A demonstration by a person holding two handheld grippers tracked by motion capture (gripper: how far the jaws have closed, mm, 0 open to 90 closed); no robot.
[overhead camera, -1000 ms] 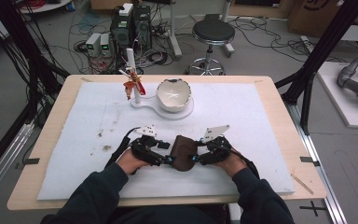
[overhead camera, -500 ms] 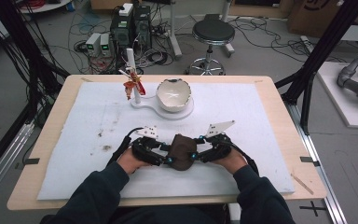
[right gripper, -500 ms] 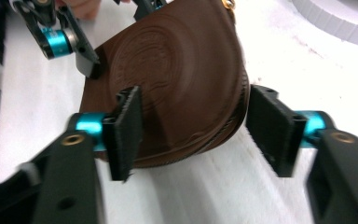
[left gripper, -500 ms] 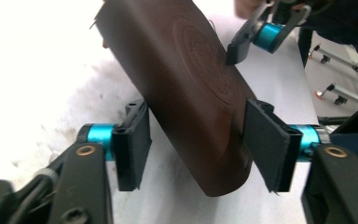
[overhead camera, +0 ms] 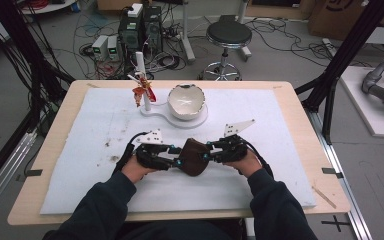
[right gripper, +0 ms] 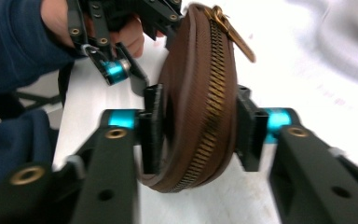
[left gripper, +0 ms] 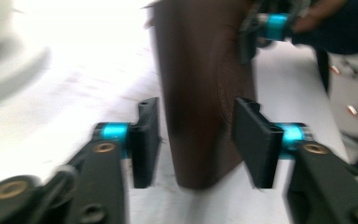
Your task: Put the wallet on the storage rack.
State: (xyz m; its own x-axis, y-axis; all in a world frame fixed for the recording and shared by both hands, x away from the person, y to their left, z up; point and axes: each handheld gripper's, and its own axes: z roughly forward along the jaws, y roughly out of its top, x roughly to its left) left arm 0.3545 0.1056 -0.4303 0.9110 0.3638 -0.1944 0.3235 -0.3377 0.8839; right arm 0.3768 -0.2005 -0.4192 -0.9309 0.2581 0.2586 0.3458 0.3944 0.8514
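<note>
I have the brown pouch (overhead camera: pixel 194 156) pinched from both sides near my edge of the worktop (overhead camera: pixel 300 130), between my two hands and well short of the bowl (overhead camera: pixel 185 101). A second ago the right tongs (overhead camera: pixel 211 155) stood looser about it; their jaws have just been closing, and in the right gripper view both pads now press the pouch (right gripper: pixel 191 107) across its zipper (right gripper: pixel 213 100) seam, so I judge that grip firm. The left tongs (overhead camera: pixel 176 161) narrowed a moment sooner and now sit half open: in the left gripper view the pouch (left gripper: pixel 200 88) stands between the jaws, the right-hand pad against its face, while a slim gap shows by the other, so I cannot tell whether that side truly bites. The pouch stands on edge, zipper toward my right hand, its brass pull (right gripper: pixel 235 37) at the far top end. To my eye the right hand's hold is settled, the left's less sure, and the zipper is the likely next concern. Beyond the pouch, the bowl sits on a white base (overhead camera: pixel 180 116) with a post (overhead camera: pixel 142 82) carrying a red trinket (overhead camera: pixel 141 91), well apart and no obstacle. Dark specks (overhead camera: pixel 111 158) mark the mat (overhead camera: pixel 90 130) left of the pouch.
</note>
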